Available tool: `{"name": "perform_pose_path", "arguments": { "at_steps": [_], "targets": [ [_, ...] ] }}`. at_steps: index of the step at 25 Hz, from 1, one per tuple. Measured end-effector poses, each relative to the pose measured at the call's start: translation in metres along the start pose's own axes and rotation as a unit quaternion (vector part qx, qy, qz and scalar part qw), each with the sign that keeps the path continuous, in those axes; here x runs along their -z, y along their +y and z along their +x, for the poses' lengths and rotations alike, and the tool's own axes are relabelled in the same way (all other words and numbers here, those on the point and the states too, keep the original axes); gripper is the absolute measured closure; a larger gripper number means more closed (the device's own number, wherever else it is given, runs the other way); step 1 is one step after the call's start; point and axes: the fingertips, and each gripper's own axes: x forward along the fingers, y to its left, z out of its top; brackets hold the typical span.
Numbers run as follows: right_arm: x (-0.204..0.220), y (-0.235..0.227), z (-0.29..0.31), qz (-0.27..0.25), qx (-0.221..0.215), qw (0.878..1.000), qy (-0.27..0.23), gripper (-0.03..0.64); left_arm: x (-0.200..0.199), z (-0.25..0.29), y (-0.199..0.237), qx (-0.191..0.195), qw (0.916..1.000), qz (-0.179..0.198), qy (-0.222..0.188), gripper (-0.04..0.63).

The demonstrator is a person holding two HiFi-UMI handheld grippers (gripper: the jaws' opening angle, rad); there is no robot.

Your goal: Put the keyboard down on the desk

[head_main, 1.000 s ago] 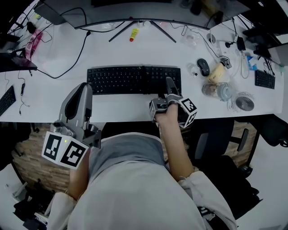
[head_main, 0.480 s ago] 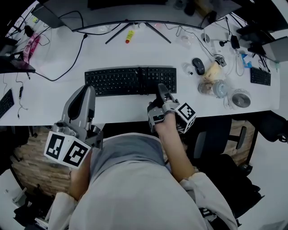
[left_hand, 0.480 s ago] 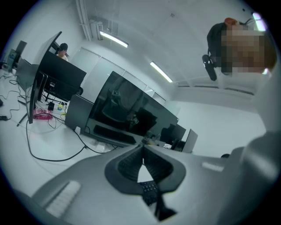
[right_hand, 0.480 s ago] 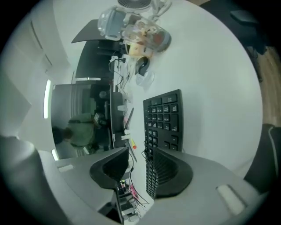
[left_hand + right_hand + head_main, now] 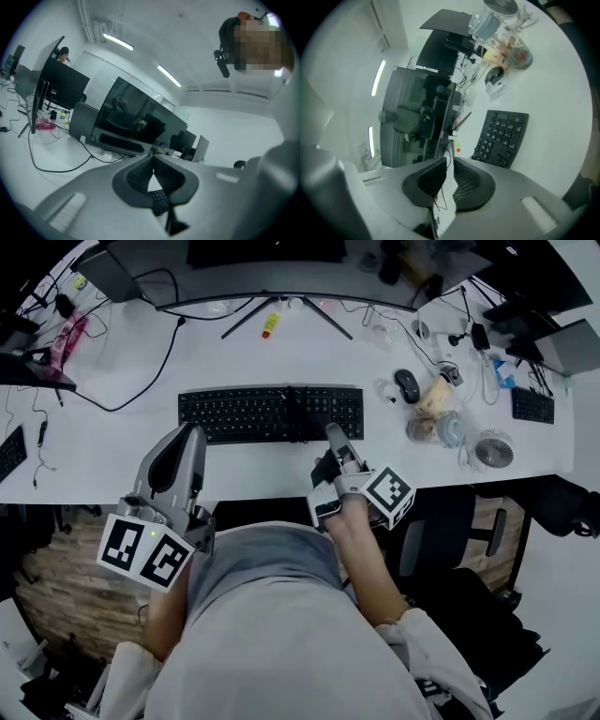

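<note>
Jaws of the right gripper (image 5: 449, 161) have just been closing and now stand drawn in to a thin slit, with nothing between them; its tip hangs by the near right edge of the keyboard (image 5: 270, 413) and, as far as the head view lets me judge, is clear of it; the left gripper (image 5: 153, 157) has its tips pressed together on nothing, pointing over the desk (image 5: 112, 437) short of the keyboard's left end.

Right hand (image 5: 349, 507) reaches forward from the body, the tool rolled so that its marker cube (image 5: 389, 493) sits out to the right; the left gripper's own marker cube (image 5: 148, 552) lies low by the person's side.

Keyboard lies flat on the desk, parallel to its front edge; it is black, long and rectangular, with a number pad at the right; the desk is white and smooth; both tools are grey moulded plastic with dark ribbed pads (image 5: 429, 180), and the cubes carry black-and-white squares.
</note>
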Motion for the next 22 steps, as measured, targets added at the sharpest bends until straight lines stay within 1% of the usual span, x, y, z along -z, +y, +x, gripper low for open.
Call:
{"name": "perform_pose_path", "arguments": {
  "at_steps": [2,4,6,8,10,12,15,18,22],
  "targets": [
    [-0.001,0.007,-0.005,-0.036,0.001,0.999,0.002,0.583,0.001,-0.002,0.000,-0.002,1.0000,0.001,0.001,0.595],
    [-0.001,0.016,-0.010,-0.064,-0.003,0.998,0.001,0.583,0.001,-0.005,0.001,-0.002,1.0000,0.001,0.000,0.595],
    [-0.001,0.028,-0.013,-0.085,-0.020,0.996,0.001,0.583,0.000,-0.008,0.003,-0.002,1.0000,0.001,-0.002,0.595],
    [-0.001,0.040,-0.017,-0.119,-0.035,0.992,0.002,0.583,-0.001,-0.010,0.003,-0.001,1.0000,0.001,-0.005,0.595],
    [0.000,0.058,-0.021,-0.163,-0.060,0.985,0.003,0.583,-0.002,-0.013,0.003,0.000,1.0000,0.000,-0.008,0.595],
    [0.002,0.073,-0.025,-0.193,-0.079,0.978,0.000,0.588,-0.002,-0.015,0.003,-0.001,0.9999,0.001,-0.011,0.595],
    [0.003,0.083,-0.034,-0.249,-0.076,0.965,-0.007,0.605,-0.001,-0.020,0.004,-0.004,0.9999,0.005,-0.012,0.595],
    [0.004,0.089,-0.041,-0.307,-0.068,0.949,-0.014,0.617,0.001,-0.024,0.009,-0.009,0.9999,0.004,-0.012,0.595],
    [0.005,0.097,-0.048,-0.368,-0.064,0.927,-0.021,0.617,0.005,-0.031,0.015,-0.015,0.9998,0.007,-0.014,0.595]
  ]
}}
